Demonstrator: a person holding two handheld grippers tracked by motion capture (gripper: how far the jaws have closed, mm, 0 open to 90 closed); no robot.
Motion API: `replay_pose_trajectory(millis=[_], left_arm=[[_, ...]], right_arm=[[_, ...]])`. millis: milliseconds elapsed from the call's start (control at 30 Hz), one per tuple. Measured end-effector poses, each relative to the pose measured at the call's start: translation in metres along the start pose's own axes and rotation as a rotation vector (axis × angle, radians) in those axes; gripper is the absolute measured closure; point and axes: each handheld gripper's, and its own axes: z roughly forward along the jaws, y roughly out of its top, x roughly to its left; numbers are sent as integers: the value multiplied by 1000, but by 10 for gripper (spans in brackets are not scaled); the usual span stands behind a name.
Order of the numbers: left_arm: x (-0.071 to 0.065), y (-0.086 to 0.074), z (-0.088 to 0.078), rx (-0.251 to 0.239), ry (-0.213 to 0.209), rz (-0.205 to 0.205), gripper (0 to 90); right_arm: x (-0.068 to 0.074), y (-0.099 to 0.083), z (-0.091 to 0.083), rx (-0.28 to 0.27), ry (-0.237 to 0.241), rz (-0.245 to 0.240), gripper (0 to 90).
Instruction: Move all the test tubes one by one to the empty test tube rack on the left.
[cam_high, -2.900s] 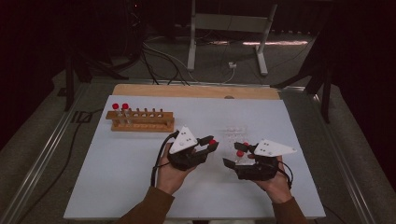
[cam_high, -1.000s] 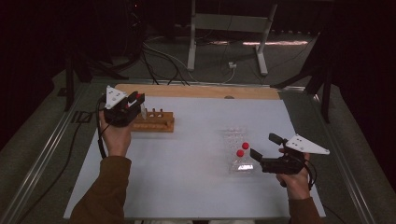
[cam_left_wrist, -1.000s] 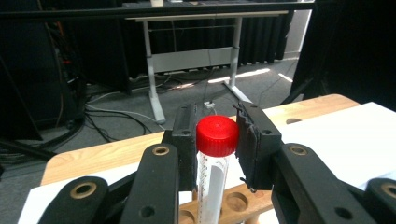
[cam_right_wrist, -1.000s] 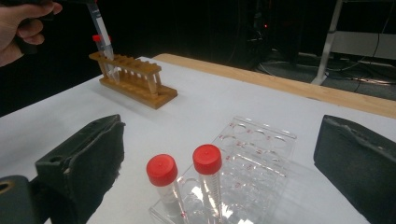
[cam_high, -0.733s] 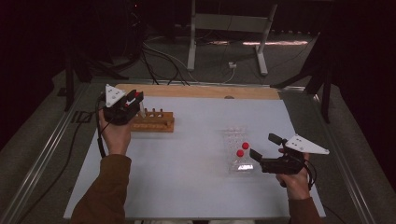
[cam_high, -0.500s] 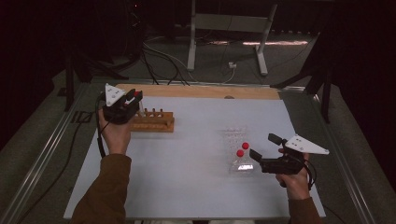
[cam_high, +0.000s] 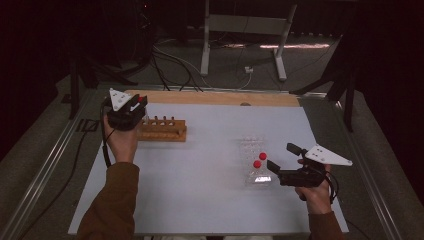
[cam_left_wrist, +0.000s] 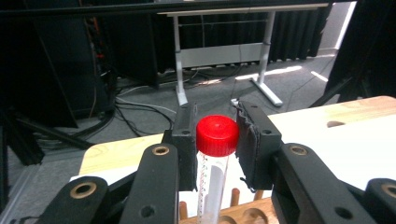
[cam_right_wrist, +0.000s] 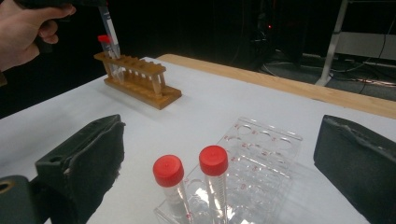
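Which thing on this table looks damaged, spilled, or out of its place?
Nothing stands out. The wooden rack and clear rack sit flat, and two red-capped tubes stand upright in the clear one. The left gripper holds another tube upright over the wooden rack. No spill shows.

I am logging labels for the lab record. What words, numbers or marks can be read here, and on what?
No text reads clearly.
Tube in the left gripper: graduation marks, too blurred to read.
Clear rack: red marks beside the holes, too small to read.
Red caps: blank.
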Motion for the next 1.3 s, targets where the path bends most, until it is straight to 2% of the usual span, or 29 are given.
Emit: replay_pose_trajectory(millis=[400, 567, 933, 1300], left_arm=[[5, -13, 13, 48, 23, -11, 712], [11, -23, 16, 74, 34, -38, 712], [11, -40, 23, 130, 29, -47, 710], [11, -49, 26, 155, 27, -55, 709]], right_arm=[[2, 0, 0, -3, 8, -6, 17], [1, 0, 0, -3, 9, -4, 17], [2, -1, 1, -1, 11, -5, 17], [1, 0, 0, -5, 10, -8, 17]])
